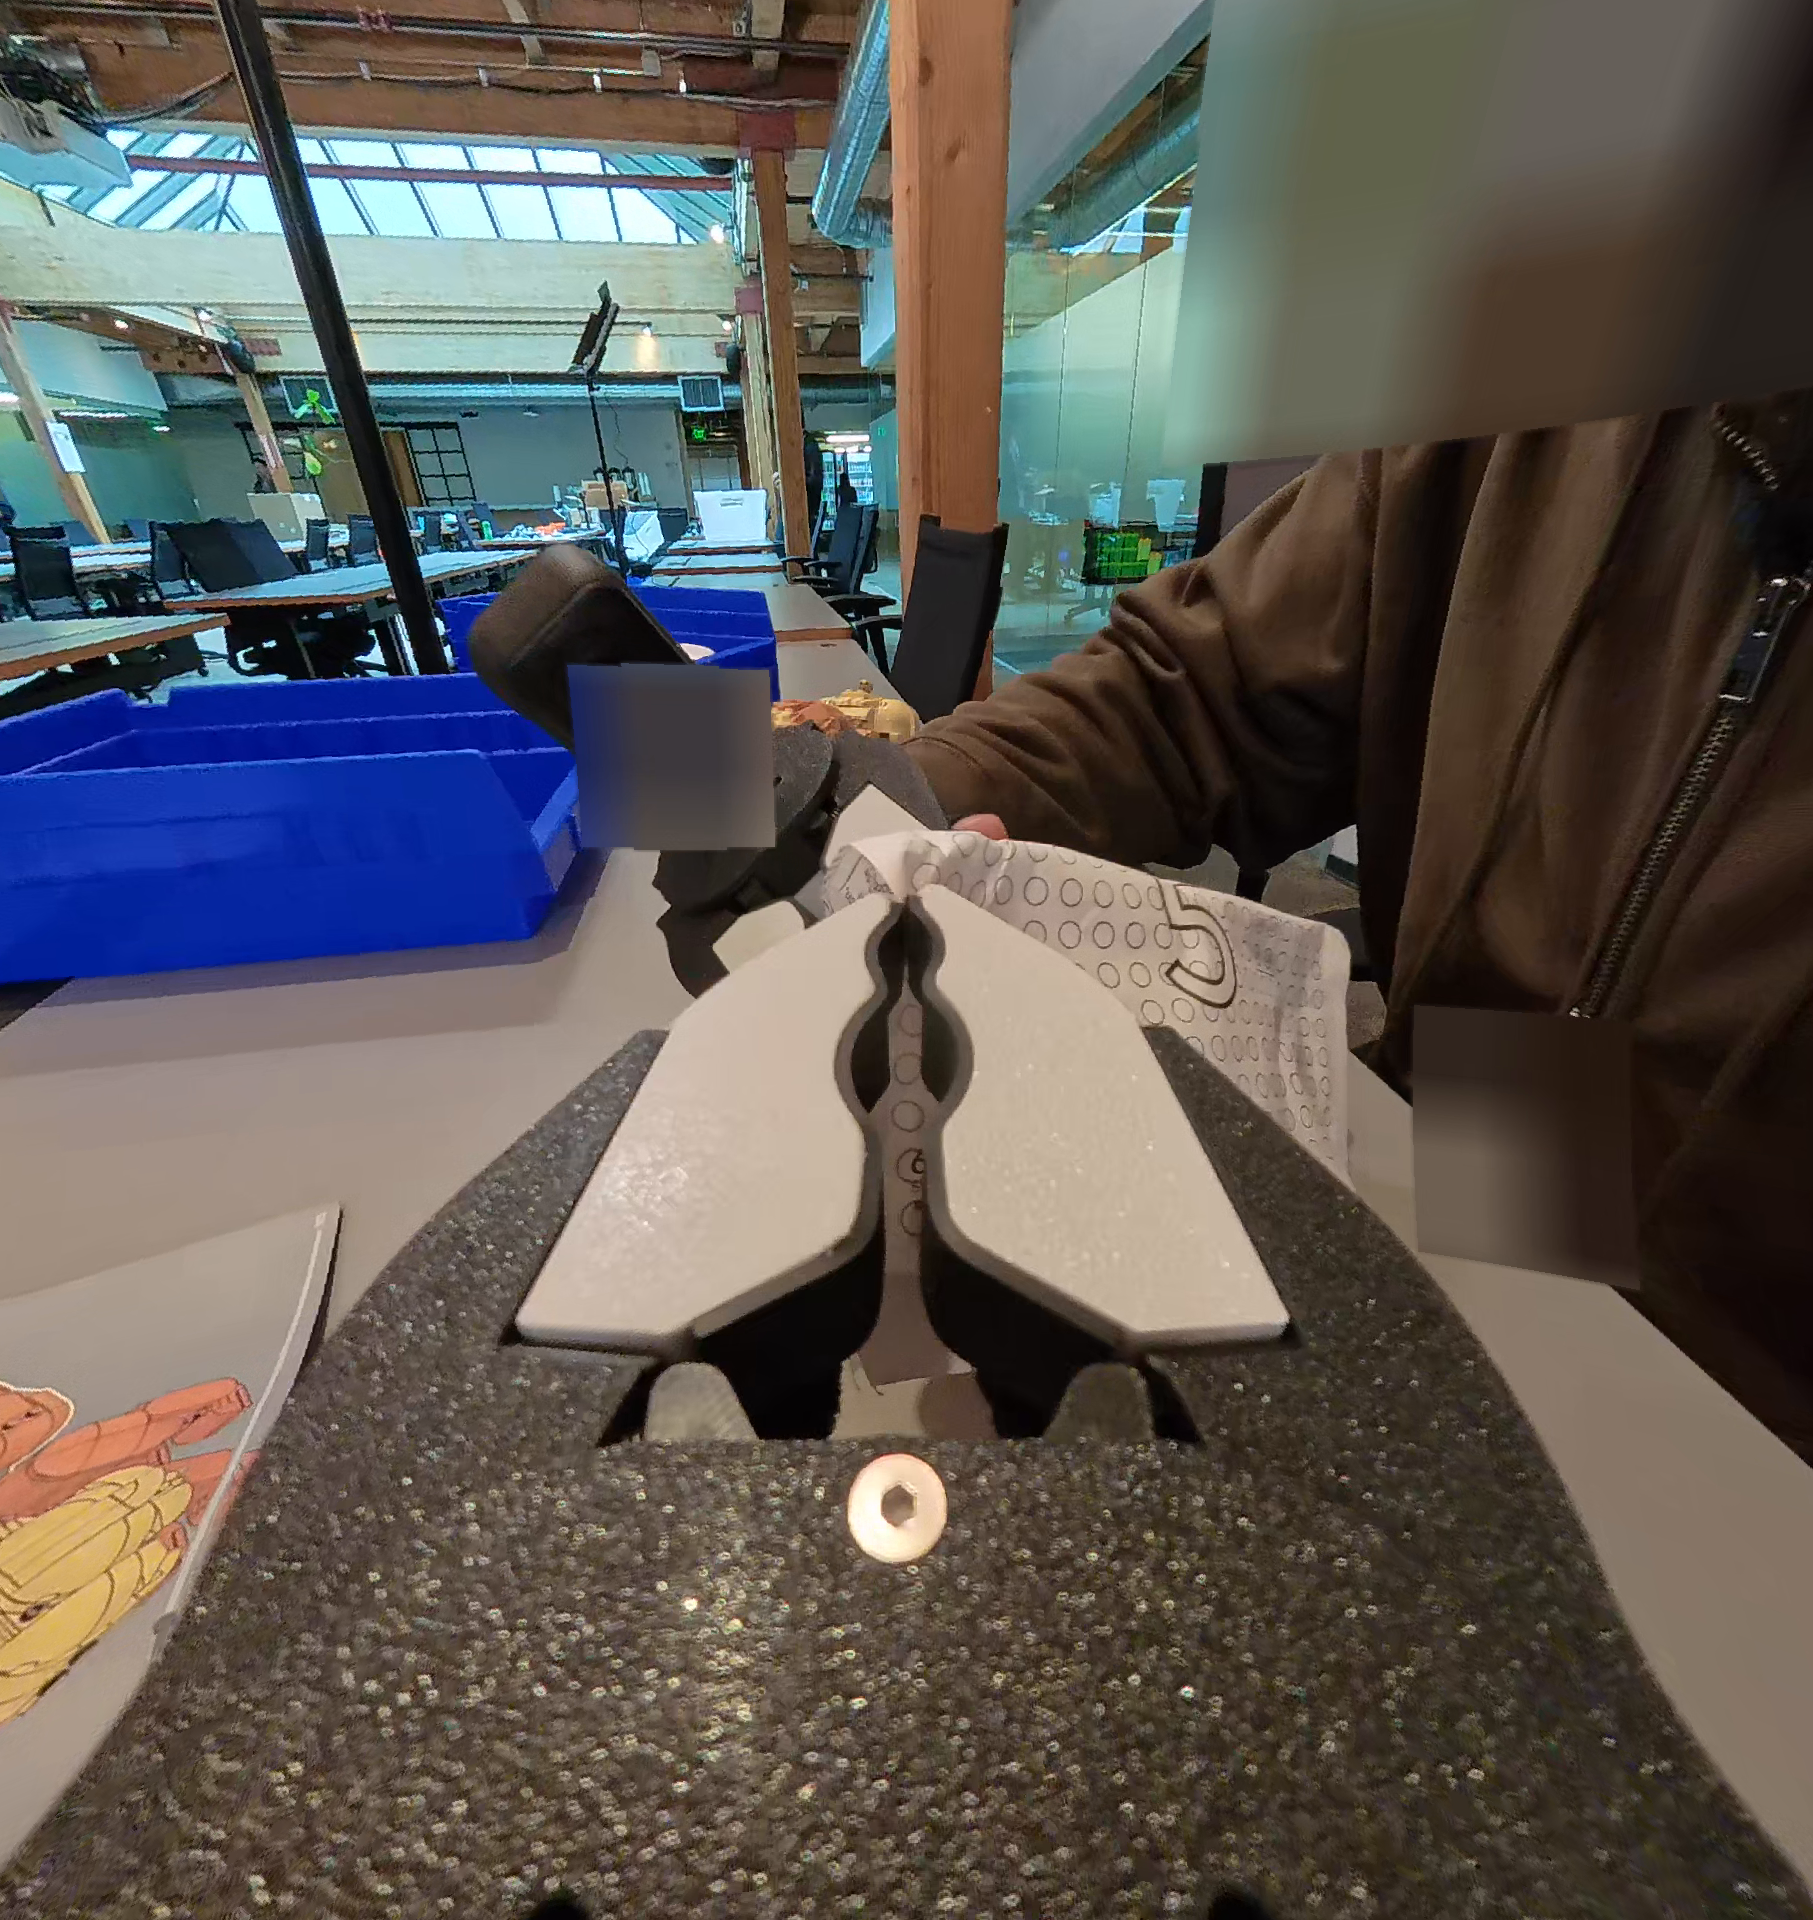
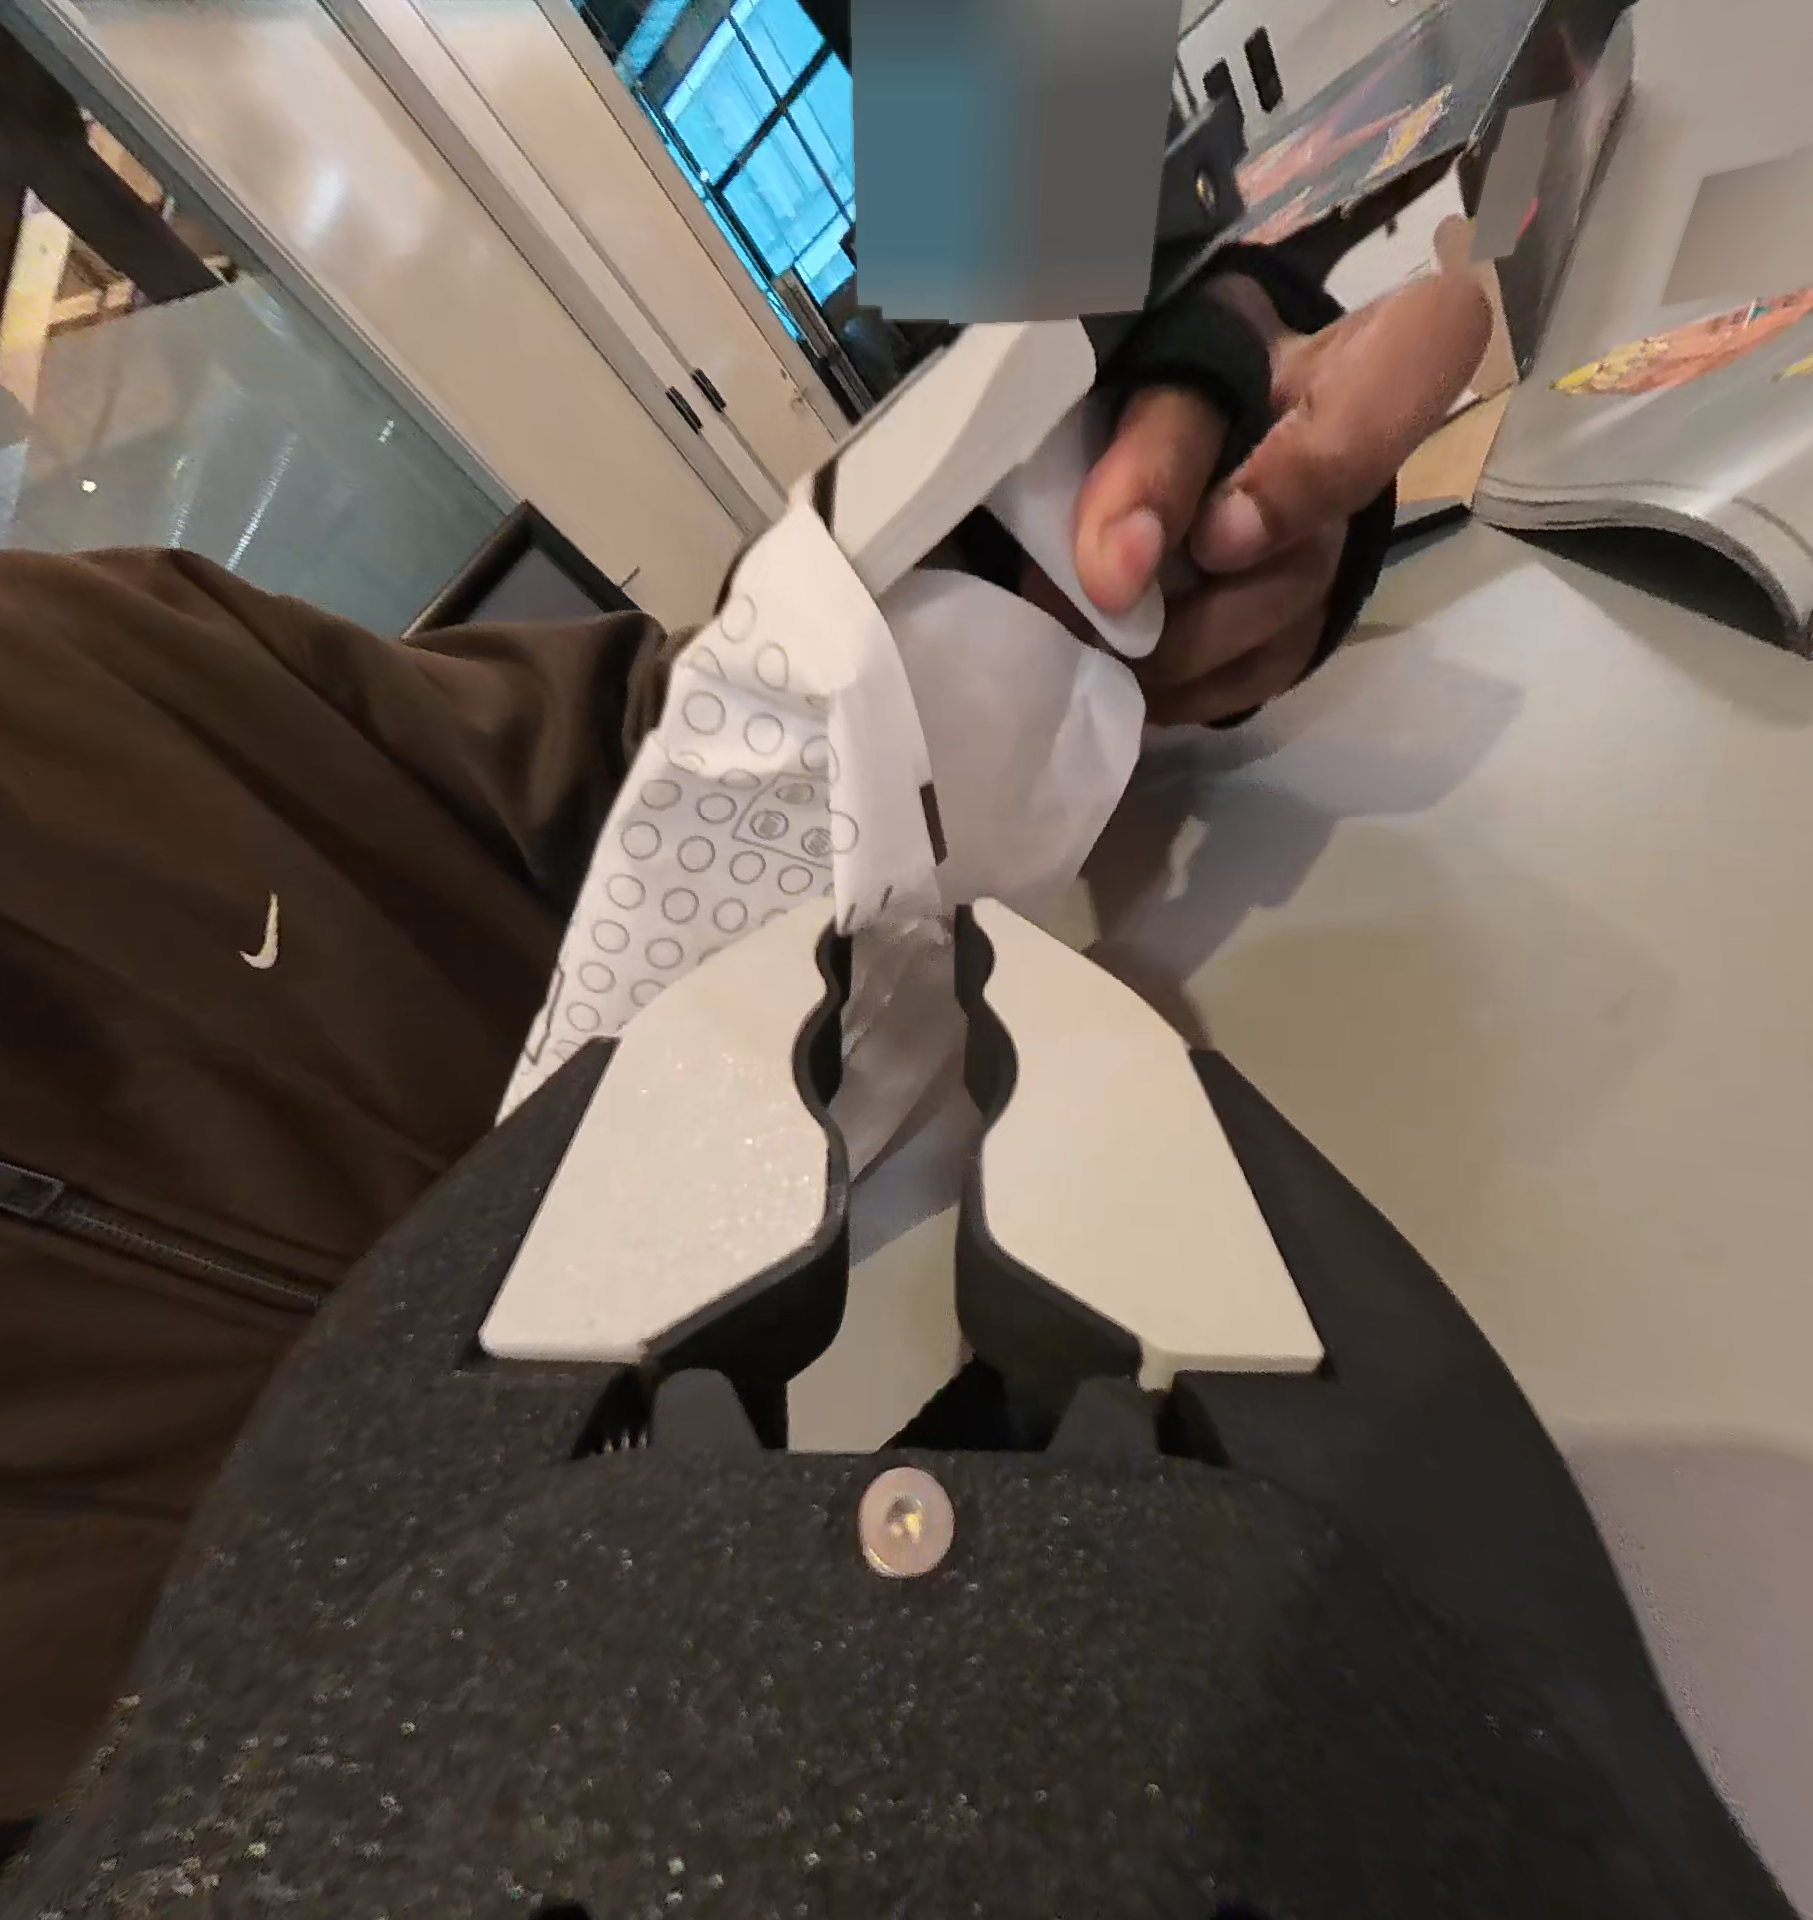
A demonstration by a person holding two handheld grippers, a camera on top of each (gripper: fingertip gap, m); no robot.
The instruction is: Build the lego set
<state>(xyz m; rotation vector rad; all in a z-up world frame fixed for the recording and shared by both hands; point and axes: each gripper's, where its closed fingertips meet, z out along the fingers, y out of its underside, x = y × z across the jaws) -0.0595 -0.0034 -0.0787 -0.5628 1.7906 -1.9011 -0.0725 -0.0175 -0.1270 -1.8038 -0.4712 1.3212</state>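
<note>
Paper bag (image 1: 1141,935) between both grippers' fingers (image 1: 756,1101)

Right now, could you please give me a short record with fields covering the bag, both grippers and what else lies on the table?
bag: white paper bag printed with circles, held up above the table
left gripper: shut on the bag
right gripper: jaws slightly apart, bag edge between them; grip unclear
booklet: lying on the table
bins: blue bin behind
</note>
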